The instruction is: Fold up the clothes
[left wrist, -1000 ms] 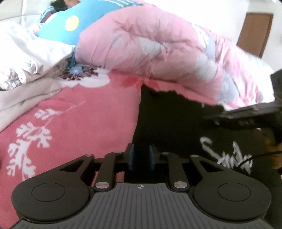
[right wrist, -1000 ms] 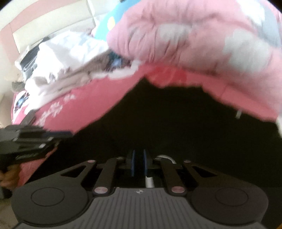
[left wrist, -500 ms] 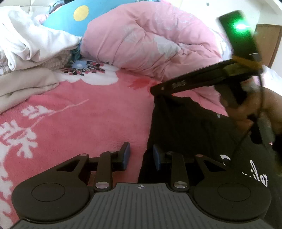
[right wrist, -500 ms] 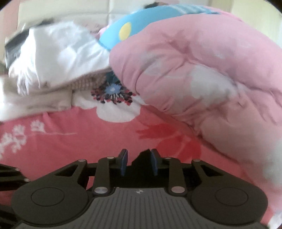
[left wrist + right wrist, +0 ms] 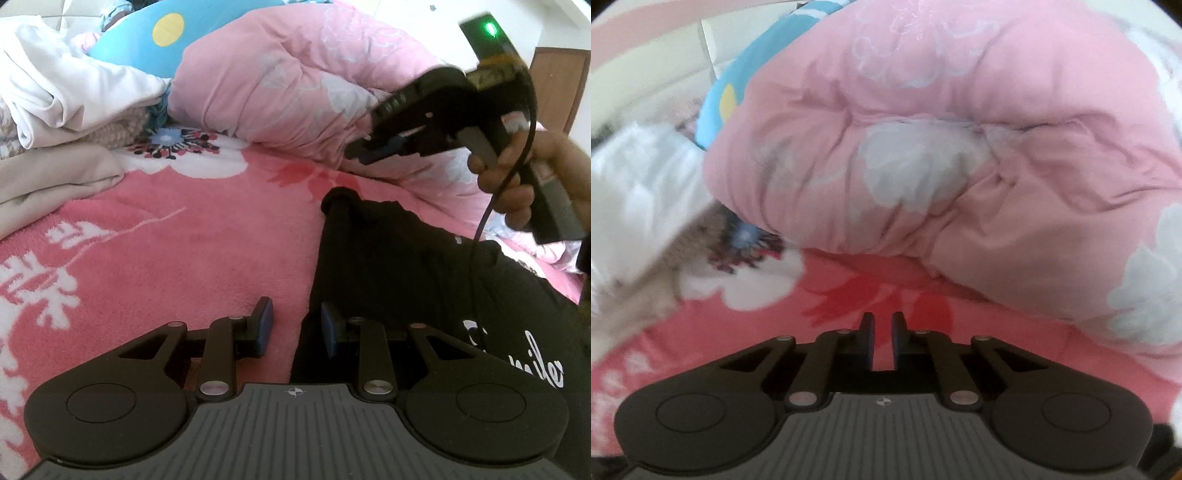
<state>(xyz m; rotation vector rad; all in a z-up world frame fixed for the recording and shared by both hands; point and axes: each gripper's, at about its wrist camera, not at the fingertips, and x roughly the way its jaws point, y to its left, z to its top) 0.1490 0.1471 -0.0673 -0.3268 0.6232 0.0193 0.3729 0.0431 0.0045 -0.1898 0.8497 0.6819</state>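
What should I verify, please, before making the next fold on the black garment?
1. Left gripper straddles the black garment edge: ok.
2. Left pads gripping fabric: not ok, jaws open.
3. Right gripper empty: ok; its jaws have just been closing, nothing between them.
4. Garment lying flat: not ok, far corner bunched.
5. Garment's right side: cannot tell, out of view.
6. Garment rests on pink blanket: ok.

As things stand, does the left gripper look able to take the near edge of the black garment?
Probably yes. The left gripper is open, and the black garment has its edge running right between the fingers, flat on the pink blanket. Nothing blocks it; the right gripper is held well above.
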